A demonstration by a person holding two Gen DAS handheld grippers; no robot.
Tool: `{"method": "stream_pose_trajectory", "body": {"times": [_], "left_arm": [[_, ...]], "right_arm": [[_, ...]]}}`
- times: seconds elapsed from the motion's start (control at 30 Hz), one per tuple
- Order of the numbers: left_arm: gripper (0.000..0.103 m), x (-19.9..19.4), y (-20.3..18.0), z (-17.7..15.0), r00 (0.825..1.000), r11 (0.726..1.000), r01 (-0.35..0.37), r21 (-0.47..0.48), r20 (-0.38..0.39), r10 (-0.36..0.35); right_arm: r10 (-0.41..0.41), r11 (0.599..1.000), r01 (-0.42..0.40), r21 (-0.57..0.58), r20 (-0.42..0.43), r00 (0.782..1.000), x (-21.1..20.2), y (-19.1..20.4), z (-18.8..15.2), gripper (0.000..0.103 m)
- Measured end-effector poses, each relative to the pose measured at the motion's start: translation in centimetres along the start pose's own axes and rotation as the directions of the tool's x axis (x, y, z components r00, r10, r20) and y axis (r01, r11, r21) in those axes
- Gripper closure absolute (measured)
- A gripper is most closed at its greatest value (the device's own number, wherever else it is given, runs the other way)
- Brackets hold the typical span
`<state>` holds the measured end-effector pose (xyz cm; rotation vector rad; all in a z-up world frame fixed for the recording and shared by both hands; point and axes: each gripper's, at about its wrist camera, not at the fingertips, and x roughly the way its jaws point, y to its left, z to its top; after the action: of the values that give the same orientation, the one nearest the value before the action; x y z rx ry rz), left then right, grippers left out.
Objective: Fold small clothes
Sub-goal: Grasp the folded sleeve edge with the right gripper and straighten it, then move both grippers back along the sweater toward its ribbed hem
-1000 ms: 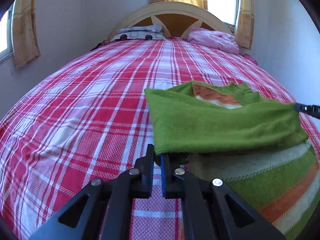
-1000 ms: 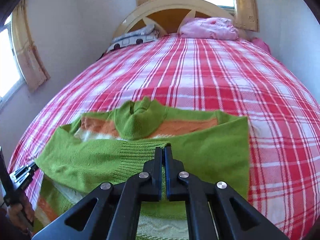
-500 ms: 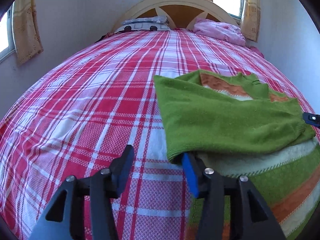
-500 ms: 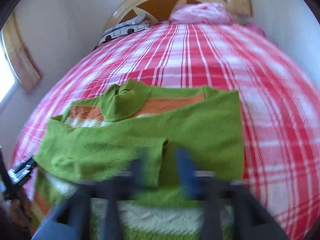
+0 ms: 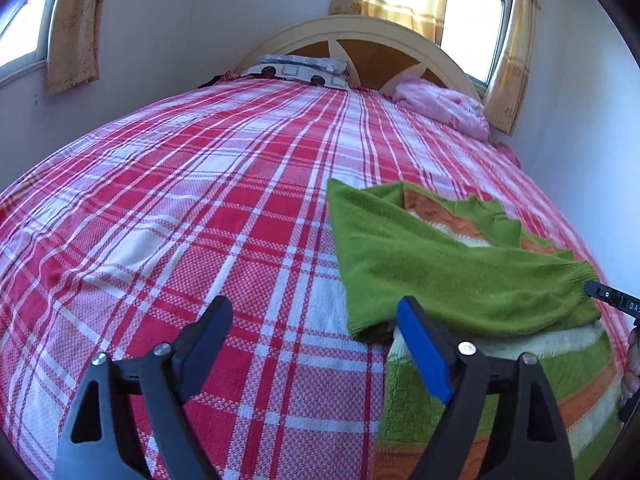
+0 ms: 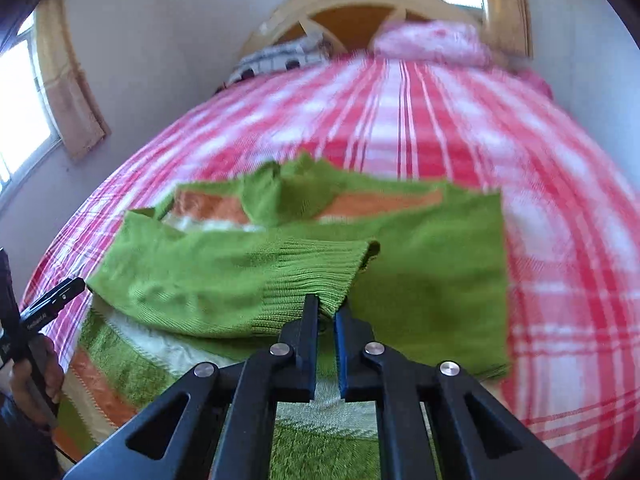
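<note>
Green knitted sweater with orange and cream stripes [image 5: 460, 272] lies on the red-and-white plaid bedspread [image 5: 200, 220], toward the near right part of the bed in the left wrist view; one green sleeve is folded across the chest, its ribbed cuff [image 6: 320, 276] lying over the body in the right wrist view; left gripper [image 5: 314, 328] has just been opening, jaws now spread wide with nothing clamped; its blue-padded finger [image 5: 424, 352] sits just beside the sleeve's folded edge, the other finger over bare bedspread; right gripper [image 6: 327, 312] has just closed again, jaws nearly pressed together, pinching the edge of the ribbed cuff between the tips; open room: broad bare plaid to the left of the sweater and beyond it up to the cream arched wooden headboard [image 5: 360, 36]; less room on the right side, where a white wall runs close along the bed edge; patterned grey-white pillow [image 5: 304, 68] and pink bundled cloth [image 5: 444, 104] lie well apart from the sweater at the head end; hard to make out: right wrist view is blurred; sweater hem is cut off by the lower frame and hidden behind the gripper bodies; the other sleeve's end not distinguishable; a hand [image 6: 32, 380] shows only partly at the left frame edge.
</note>
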<state>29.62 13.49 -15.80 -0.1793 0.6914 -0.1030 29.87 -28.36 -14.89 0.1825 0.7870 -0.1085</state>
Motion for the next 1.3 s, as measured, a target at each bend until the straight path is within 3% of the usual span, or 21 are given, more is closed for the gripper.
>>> {"method": "stream_pose_trajectory", "body": {"times": [0.13,0.43,0.53,0.57,0.63,0.67,0.77,0.83,0.9,1.0,1.13,1.3], "left_arm": [[0.011,0.0,0.3,0.0,1.000,1.000,0.000,-0.024,0.007,0.000],[0.011,0.4,0.3,0.0,1.000,1.000,-0.003,-0.013,-0.009,0.003],[0.011,0.6,0.1,0.0,1.000,1.000,-0.001,-0.003,-0.018,0.001],[0.011,0.6,-0.1,0.0,1.000,1.000,-0.001,0.005,-0.020,0.001],[0.011,0.5,-0.5,0.3,1.000,1.000,-0.007,0.023,-0.029,0.008],[0.011,0.3,-0.9,0.7,0.999,0.999,-0.020,0.042,-0.029,0.021],[0.011,-0.3,-2.6,2.0,0.999,0.993,-0.032,0.112,0.000,0.032],[0.010,0.0,-4.3,3.3,0.999,0.986,-0.034,0.165,-0.002,0.035],[0.006,1.2,-5.7,4.2,0.997,0.975,-0.070,0.211,-0.007,0.073],[0.006,3.9,-6.5,4.4,0.981,0.948,-0.179,0.261,-0.023,0.192],[0.005,6.9,-5.2,2.6,0.951,0.927,-0.239,0.289,-0.122,0.283],[0.000,6.3,-4.4,2.2,0.958,0.943,-0.227,0.244,-0.116,0.261]], "right_arm": [[-0.049,0.998,0.049,-0.035,0.025,0.999,-1.4,-0.2,0.7,0.097],[-0.166,0.986,0.166,-0.012,-0.021,0.986,0.0,-3.0,-0.5,0.097],[-0.102,0.995,0.102,-0.005,-0.047,0.994,1.0,-3.7,-1.0,0.095],[-0.103,0.995,0.103,0.000,-0.063,0.993,1.4,-3.9,-1.1,0.092],[-0.128,0.991,0.132,0.032,-0.106,0.986,2.0,-4.6,-1.4,0.062],[-0.116,0.991,0.122,0.058,-0.088,0.989,1.4,-5.0,-1.4,0.048],[-0.128,0.988,0.129,0.090,-0.011,0.992,-0.8,-4.9,-0.9,0.048],[-0.068,0.995,0.064,0.073,0.050,0.996,-2.2,-3.7,-0.1,0.048],[0.021,0.999,-0.023,0.046,0.043,0.999,-1.9,-2.2,0.6,0.048],[0.115,0.993,-0.114,0.045,-0.040,0.993,0.7,-0.5,1.1,0.048],[0.015,1.000,-0.016,-0.001,-0.148,0.989,4.1,-0.1,-0.7,0.047],[-0.028,0.997,0.020,-0.069,-0.123,0.992,3.2,0.3,-1.7,0.047]]}}
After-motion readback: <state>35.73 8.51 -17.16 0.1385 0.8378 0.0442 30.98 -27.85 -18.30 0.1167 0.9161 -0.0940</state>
